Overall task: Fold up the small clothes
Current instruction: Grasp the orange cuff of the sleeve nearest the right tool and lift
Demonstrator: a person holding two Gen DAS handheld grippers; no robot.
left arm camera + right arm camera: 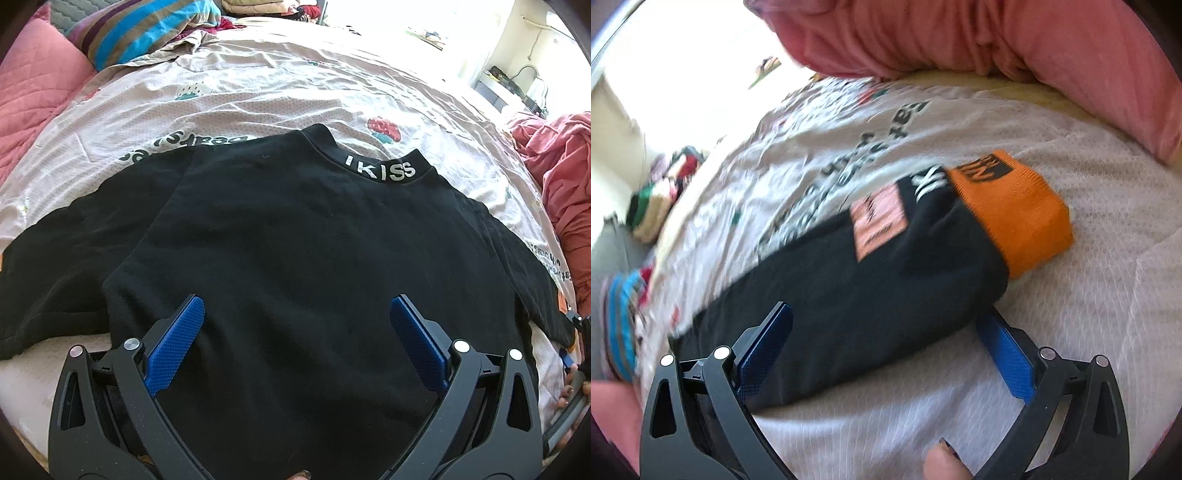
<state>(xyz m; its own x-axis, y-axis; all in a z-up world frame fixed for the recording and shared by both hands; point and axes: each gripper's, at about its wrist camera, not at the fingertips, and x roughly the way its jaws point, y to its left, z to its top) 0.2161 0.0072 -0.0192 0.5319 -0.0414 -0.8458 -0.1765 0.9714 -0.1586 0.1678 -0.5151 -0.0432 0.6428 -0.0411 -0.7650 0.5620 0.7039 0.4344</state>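
Black long-sleeved top with lettered collar [295, 236] is lying flat at frame centre on the printed bed sheet [258, 92]. Left tool [297, 314] and right tool [884, 321] are both hovering agape, the right over its orange-cuffed sleeve [871, 280].

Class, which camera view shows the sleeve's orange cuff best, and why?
The right wrist view: the orange cuff lies whole, ahead of the open right gripper. The left wrist view shows only a sliver of it at the black top's edge.

White letters "IKISS" run along the collar [380, 170] of the black shirt [295, 258].
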